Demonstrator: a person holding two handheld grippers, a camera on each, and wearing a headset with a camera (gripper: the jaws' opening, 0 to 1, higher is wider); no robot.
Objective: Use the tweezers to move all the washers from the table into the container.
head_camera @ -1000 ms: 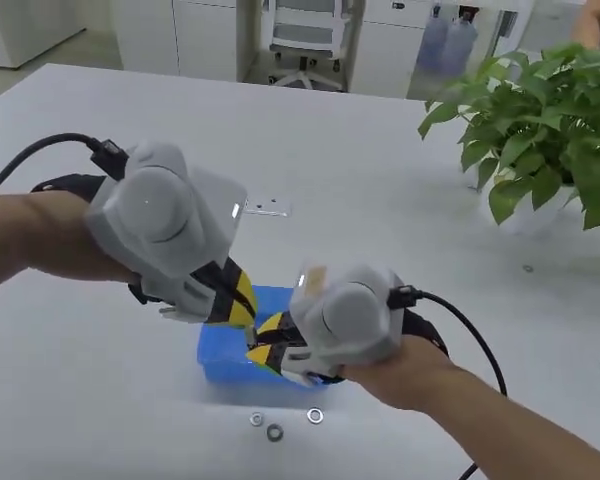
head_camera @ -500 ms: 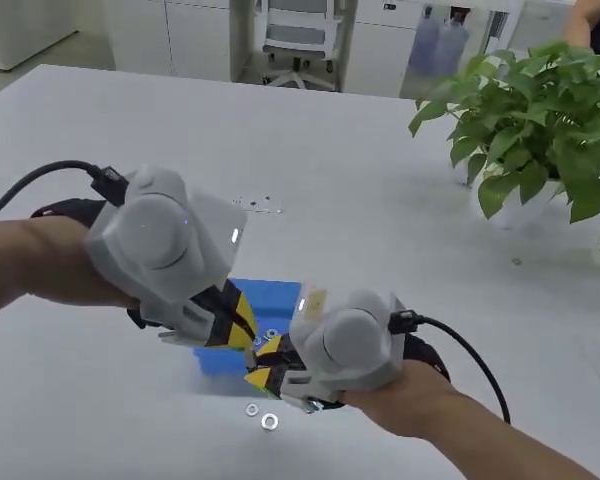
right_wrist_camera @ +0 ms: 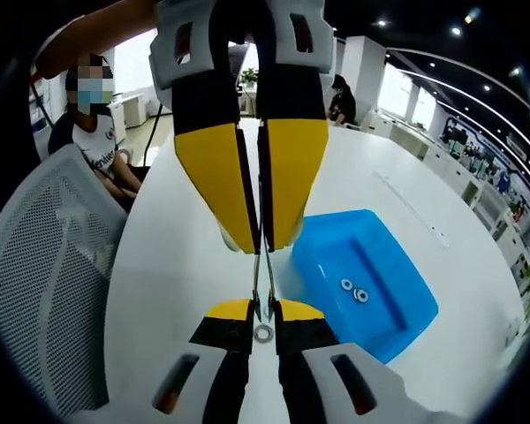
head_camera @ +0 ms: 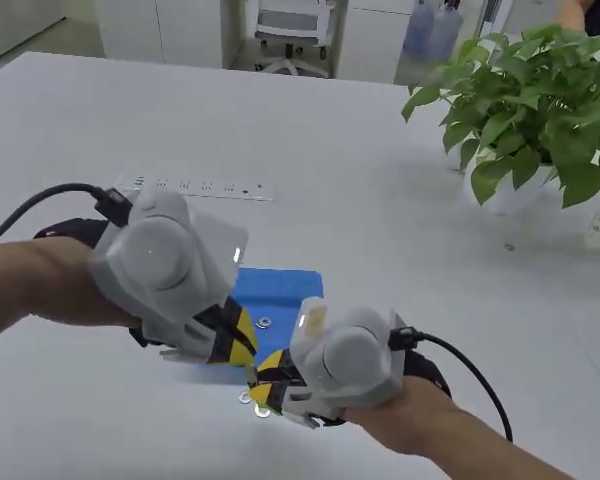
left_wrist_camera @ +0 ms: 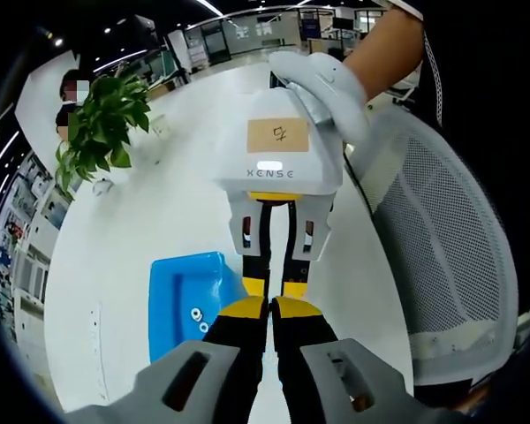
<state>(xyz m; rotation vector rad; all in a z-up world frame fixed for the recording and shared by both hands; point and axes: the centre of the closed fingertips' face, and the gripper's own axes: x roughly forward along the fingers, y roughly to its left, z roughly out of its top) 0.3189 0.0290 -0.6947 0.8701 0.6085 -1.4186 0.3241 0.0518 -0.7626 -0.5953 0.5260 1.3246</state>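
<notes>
Closest to the camera is the right gripper (right_wrist_camera: 263, 311), low over the white table (right_wrist_camera: 177, 265). Its yellow-tipped fingers are squeezed almost together around the thin metal tweezers (right_wrist_camera: 262, 278). One loose washer (right_wrist_camera: 264, 334) sits on the table right at the tweezer tips, between the right gripper's fingers. Can't tell if the tips actually have hold of it or are just touching it. In the head view there's a second table washer (head_camera: 246, 398) just beside the right gripper's nose.

The left gripper (right_wrist_camera: 261, 243) faces the right one nose to nose. Its fingers are pinched together on the upper part of the same tweezers, so both grippers have the tool between them.

Just beyond the gripper tips is the blue container (right_wrist_camera: 397, 318), sitting flat on the table. It has two washers (right_wrist_camera: 345, 284) next to each other on its floor.

Further back there's a white power strip (head_camera: 195, 187) lying on the table. A leafy potted plant (head_camera: 530, 100) is off at the far right edge, and an office chair (head_camera: 285, 25) is behind the table.
</notes>
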